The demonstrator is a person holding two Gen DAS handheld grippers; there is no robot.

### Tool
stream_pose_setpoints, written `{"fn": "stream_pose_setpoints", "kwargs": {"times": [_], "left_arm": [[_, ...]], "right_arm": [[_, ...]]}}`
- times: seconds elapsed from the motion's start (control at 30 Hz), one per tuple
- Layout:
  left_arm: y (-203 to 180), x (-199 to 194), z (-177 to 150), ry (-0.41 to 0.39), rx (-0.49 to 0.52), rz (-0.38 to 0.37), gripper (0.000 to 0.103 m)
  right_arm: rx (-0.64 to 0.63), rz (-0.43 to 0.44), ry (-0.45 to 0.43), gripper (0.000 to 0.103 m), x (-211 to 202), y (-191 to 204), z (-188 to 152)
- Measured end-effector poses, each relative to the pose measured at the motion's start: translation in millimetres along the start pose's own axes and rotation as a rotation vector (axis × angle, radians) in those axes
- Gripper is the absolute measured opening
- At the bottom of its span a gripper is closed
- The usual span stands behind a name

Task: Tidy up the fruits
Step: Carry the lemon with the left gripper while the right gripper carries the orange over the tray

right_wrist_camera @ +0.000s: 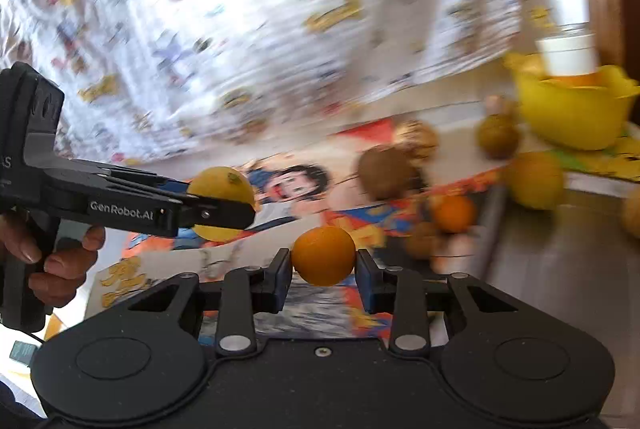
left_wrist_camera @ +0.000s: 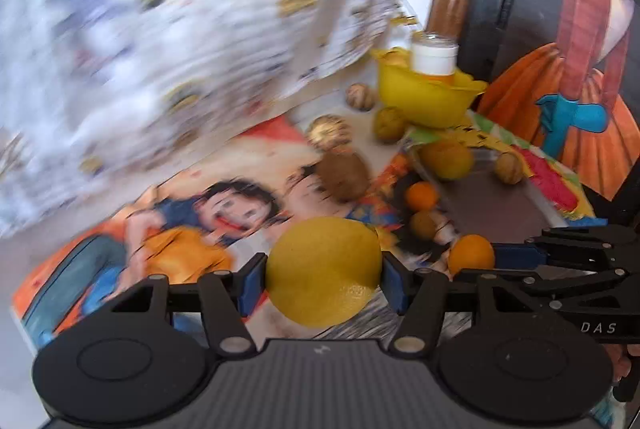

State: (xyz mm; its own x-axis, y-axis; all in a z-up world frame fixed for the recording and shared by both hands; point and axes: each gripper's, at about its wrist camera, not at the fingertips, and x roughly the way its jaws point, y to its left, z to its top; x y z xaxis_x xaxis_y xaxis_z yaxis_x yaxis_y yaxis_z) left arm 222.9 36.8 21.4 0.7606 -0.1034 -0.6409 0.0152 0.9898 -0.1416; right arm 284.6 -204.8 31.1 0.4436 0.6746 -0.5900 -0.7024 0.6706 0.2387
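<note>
A: State each tool's condition, nearest items first.

B: The left gripper (left_wrist_camera: 323, 275) pinched a large yellow lemon (left_wrist_camera: 323, 271) between its blue pads, above a printed mat (left_wrist_camera: 208, 205). The right gripper (right_wrist_camera: 323, 271) pinched a small orange (right_wrist_camera: 323, 255) in the same way. A hand (right_wrist_camera: 52, 257) gripped the left tool's handle.

A: What lay beyond them?

B: On the mat were a loose small orange (left_wrist_camera: 421, 196), a brown kiwi (left_wrist_camera: 343, 176) and a second lemon (left_wrist_camera: 446, 159). Several walnut-like round items sat near these; blur prevented firm identification.

A: And farthest back?

B: A yellow bowl (left_wrist_camera: 424, 99) stood at the far edge with a white-capped jar (left_wrist_camera: 434, 59) in it. A patterned curtain (left_wrist_camera: 160, 29) hung behind.
</note>
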Motion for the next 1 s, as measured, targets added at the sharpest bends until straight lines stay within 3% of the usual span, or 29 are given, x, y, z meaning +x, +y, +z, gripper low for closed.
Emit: {"fn": "stream_pose_setpoints", "kwargs": {"times": [0.23, 0.4, 0.63, 1.0], "left_arm": [[-70, 23, 32, -0.033, 0.044, -0.045, 0.063], [-105, 56, 42, -0.041, 0.057, -0.085, 0.064], [-135, 108, 54, -0.018, 0.084, -0.1, 0.064], [-146, 151, 46, 0.027, 0.08, -0.084, 0.064]], "right_arm": [[-0.009, -0.182, -0.057, 0.036, -50, -55, 5], [0.014, -0.298, -0.079, 0.036, -64, -97, 7], [0.038, -0.377, -0.073, 0.036, -48, -141, 2], [-0.007, -0.44, -0.024, 0.036, -20, -161, -10]]}}
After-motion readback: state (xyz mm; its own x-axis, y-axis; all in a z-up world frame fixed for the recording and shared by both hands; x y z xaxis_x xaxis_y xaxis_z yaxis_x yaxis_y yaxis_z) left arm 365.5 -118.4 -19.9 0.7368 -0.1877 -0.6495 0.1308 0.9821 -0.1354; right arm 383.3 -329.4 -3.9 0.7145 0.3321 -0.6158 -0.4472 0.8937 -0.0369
